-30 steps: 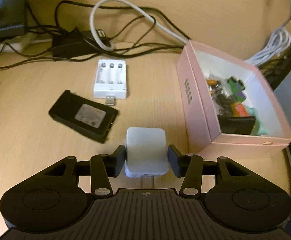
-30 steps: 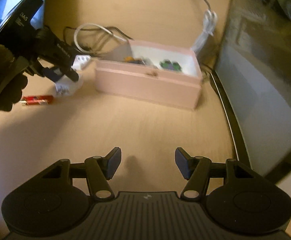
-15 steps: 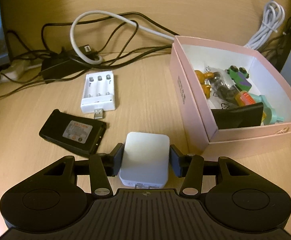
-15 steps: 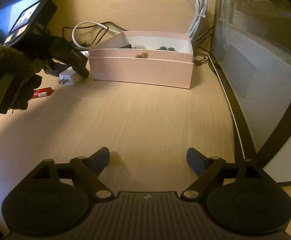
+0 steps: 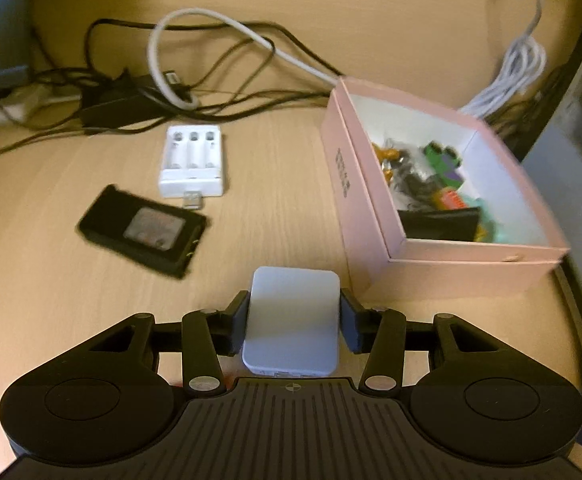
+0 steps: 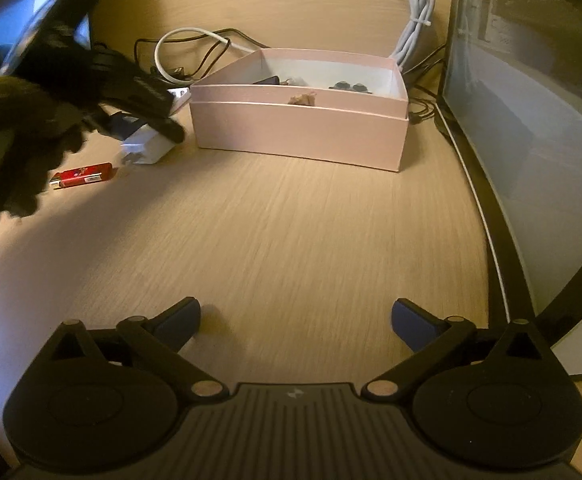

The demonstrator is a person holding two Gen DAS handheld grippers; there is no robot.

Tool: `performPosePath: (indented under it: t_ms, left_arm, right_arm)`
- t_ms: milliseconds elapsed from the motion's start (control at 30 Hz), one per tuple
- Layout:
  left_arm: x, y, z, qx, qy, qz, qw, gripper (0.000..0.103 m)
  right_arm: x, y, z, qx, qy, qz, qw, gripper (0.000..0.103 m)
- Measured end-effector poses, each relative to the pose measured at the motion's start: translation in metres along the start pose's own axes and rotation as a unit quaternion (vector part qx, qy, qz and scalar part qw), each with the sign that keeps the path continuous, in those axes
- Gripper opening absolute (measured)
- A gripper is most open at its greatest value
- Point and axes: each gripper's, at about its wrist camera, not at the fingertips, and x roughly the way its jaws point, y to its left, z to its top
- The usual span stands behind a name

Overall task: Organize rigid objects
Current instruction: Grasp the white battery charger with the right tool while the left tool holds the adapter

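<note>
My left gripper point(image 5: 294, 322) is shut on a white charger cube point(image 5: 293, 318) and holds it just above the wooden desk, left of the front corner of the pink box point(image 5: 355, 200). The box holds several small toys and a black item. The right wrist view shows the same charger point(image 6: 147, 148) in the left gripper, beside the pink box point(image 6: 299, 132). My right gripper point(image 6: 295, 322) is wide open and empty over bare desk, well in front of the box.
A white battery charger point(image 5: 192, 160), a black battery pack point(image 5: 143, 230) and tangled cables point(image 5: 211, 72) lie left of and behind the box. A red lighter point(image 6: 83, 174) lies near the left gripper. A monitor point(image 6: 531, 120) stands along the right edge.
My left gripper has lifted the white charger and shifted it slightly toward the box. My right gripper has opened wider and drawn back from the box.
</note>
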Motion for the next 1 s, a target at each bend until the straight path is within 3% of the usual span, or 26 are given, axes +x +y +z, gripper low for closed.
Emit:
performPosePath:
  t_ms: [100, 300, 433, 600, 700, 800, 1000]
  left_arm:
    - [-0.034, 0.021, -0.004, -0.002, -0.029, 0.001, 0.9996, 0.051]
    - [-0.092, 0.085, -0.006, -0.040, -0.058, 0.052, 0.9962, 0.051]
    - [-0.117, 0.127, -0.014, -0.072, -0.055, 0.066, 0.9937, 0.051]
    - [-0.144, 0.170, -0.035, -0.078, -0.055, 0.089, 0.9914, 0.051]
    - [-0.153, 0.186, -0.045, -0.069, -0.040, 0.103, 0.9915, 0.051]
    - [-0.160, 0.203, -0.054, -0.080, -0.029, 0.098, 0.9915, 0.051]
    - [-0.174, 0.218, -0.069, -0.085, -0.019, 0.079, 0.9931, 0.051]
  right_arm:
    - [0.002, 0.001, 0.005, 0.008, 0.004, -0.003, 1.000, 0.095]
    - [0.012, 0.022, 0.038, 0.020, -0.014, 0.005, 1.000, 0.094]
    - [0.027, 0.049, 0.078, 0.021, -0.029, 0.046, 0.998, 0.094]
    - [0.060, 0.099, 0.138, 0.022, -0.040, 0.099, 0.994, 0.081]
    - [0.086, 0.140, 0.174, -0.006, -0.057, 0.087, 0.995, 0.080]
    - [0.123, 0.168, 0.201, -0.014, -0.039, 0.076, 0.996, 0.080]
    - [0.191, 0.203, 0.228, -0.053, -0.030, -0.011, 0.998, 0.080]
